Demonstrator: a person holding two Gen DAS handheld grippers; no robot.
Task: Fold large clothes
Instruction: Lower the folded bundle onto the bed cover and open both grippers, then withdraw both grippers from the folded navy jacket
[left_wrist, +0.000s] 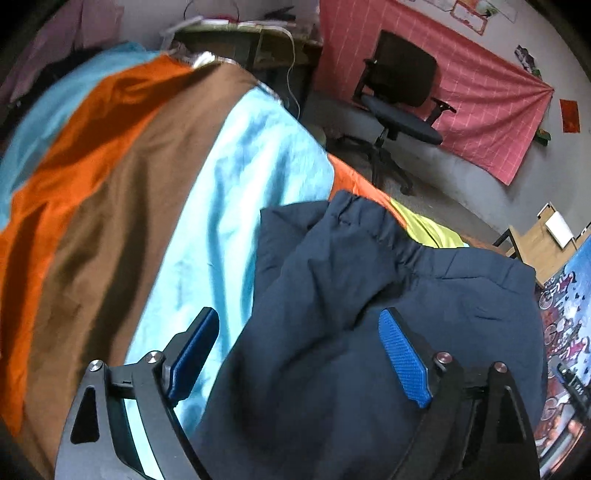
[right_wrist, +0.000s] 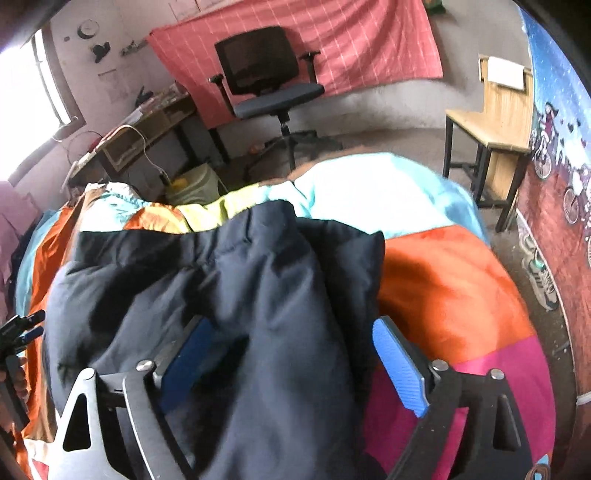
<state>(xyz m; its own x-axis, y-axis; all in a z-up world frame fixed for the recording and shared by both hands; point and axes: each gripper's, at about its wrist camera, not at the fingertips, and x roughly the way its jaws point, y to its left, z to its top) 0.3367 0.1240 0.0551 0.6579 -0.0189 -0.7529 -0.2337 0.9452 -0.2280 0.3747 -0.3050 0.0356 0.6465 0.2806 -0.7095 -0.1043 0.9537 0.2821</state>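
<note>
A dark navy garment with an elastic waistband (left_wrist: 369, 302) lies bunched on a bed covered by a striped sheet of blue, orange and brown (left_wrist: 147, 184). My left gripper (left_wrist: 299, 350) is open, its blue pads wide apart, with a fold of the navy cloth lying between them. In the right wrist view the same navy garment (right_wrist: 229, 288) lies on the orange and pink part of the sheet (right_wrist: 443, 288). My right gripper (right_wrist: 291, 354) is open too, and the cloth runs between its fingers. The left gripper shows at the left edge of the right wrist view (right_wrist: 18, 332).
A black office chair (left_wrist: 402, 96) stands on the floor beyond the bed, before a pink cloth on the wall (left_wrist: 491, 99). A cluttered desk (right_wrist: 140, 133) is at the back left. A wooden table (right_wrist: 491, 122) stands to the right, near a printed wall hanging (right_wrist: 554, 184).
</note>
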